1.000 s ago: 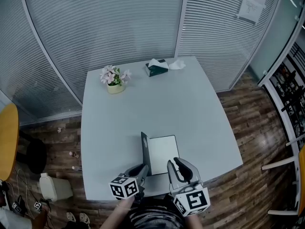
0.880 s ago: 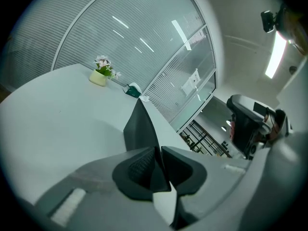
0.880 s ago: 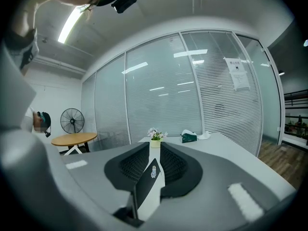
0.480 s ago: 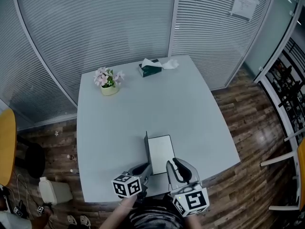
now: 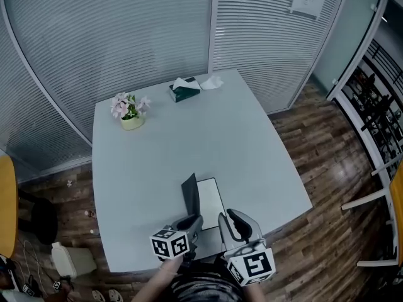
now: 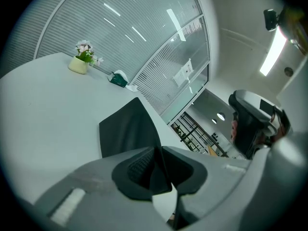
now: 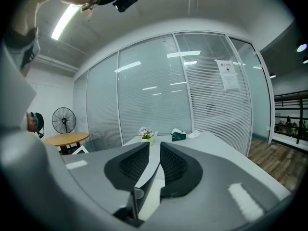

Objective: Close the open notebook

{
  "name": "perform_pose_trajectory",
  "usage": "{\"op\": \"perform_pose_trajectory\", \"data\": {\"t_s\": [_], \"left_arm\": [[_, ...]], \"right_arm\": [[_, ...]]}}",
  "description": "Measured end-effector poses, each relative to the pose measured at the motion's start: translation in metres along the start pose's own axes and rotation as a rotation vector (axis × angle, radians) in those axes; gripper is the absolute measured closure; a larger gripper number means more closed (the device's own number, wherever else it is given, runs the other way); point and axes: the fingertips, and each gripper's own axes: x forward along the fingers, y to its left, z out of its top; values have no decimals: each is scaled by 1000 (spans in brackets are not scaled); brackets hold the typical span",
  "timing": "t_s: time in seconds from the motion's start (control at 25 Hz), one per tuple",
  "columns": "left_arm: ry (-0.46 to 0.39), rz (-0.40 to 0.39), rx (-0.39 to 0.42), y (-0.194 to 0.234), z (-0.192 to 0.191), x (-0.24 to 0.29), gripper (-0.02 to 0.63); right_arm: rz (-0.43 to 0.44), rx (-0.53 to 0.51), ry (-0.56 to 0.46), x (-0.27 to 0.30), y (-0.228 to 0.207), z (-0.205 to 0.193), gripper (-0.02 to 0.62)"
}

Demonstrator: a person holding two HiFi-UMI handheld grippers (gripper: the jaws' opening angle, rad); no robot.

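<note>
The notebook lies near the table's front edge with its white page (image 5: 211,200) flat. Its dark cover (image 5: 190,195) stands raised almost upright along the page's left side. My left gripper (image 5: 192,221) grips the cover's near end. In the left gripper view the cover (image 6: 127,129) runs in between the pads of this gripper (image 6: 158,150); the jaws have just been opening slightly, with the cover still touching the pads. My right gripper (image 5: 229,218) hovers just right of the page, open by a narrow gap and holding nothing. Through the gap of that gripper (image 7: 154,153) the cover's edge (image 7: 143,189) shows.
The pale table (image 5: 189,137) carries a flower pot (image 5: 129,113) at the far left and a green tissue box (image 5: 182,90) at the back. A glass wall with blinds stands behind. A white bin (image 5: 63,260) sits on the wooden floor at left.
The head view has shifted, so the table sits further left and lower. The raised cover shows a broader dark face, and the white page beside it looks narrower. Both grippers stay at the notebook's near end.
</note>
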Motion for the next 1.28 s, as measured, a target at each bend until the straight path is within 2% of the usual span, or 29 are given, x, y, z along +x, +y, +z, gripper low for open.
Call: {"op": "perform_pose_trajectory", "data": {"t_s": [0.68,1.28], "left_arm": [[99,-18,-18,-13,-18,44,532],[189,20,-26,-8,-39,81,514]], "right_arm": [[-52,12,23,-10,-26,-5,525],[-103,25,54,-15,-49,-13,525]]}}
